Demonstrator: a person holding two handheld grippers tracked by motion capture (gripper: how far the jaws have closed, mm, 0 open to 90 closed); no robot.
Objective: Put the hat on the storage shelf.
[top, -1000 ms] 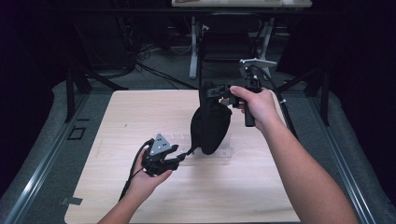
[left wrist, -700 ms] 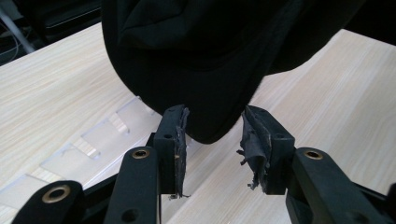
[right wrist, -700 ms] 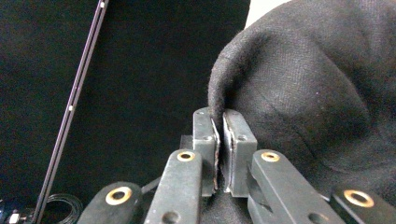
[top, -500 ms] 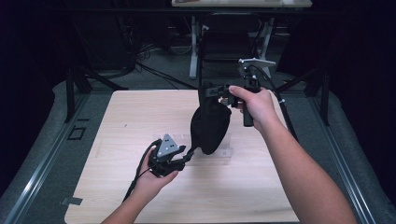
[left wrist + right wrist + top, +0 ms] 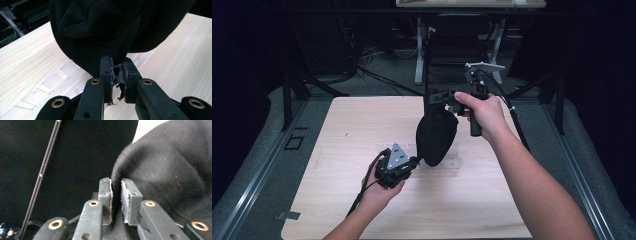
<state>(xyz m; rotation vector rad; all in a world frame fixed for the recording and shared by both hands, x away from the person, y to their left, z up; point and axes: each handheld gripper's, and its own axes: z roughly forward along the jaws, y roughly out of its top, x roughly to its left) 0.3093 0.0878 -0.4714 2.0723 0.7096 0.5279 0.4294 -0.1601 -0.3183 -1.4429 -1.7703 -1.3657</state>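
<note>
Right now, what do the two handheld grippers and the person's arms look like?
Both grippers are black: the left gripper carries a grey three-cornered plate and trails a black cable; the right gripper has a pistol-style handle. Their jaws are blocky, with brass-coloured rivets and worn pads. The forearms are bare, no sleeves.

No text, label or number can be read anywhere

Cloth [image 5: 436, 140] hangs over table [image 5: 337, 130] centre. Right gripper [image 5: 447, 97] at its 12 o'clock edge, above the table's far side. Left gripper [image 5: 416, 161] at its 7 o'clock edge, low, nearer the person.
</note>
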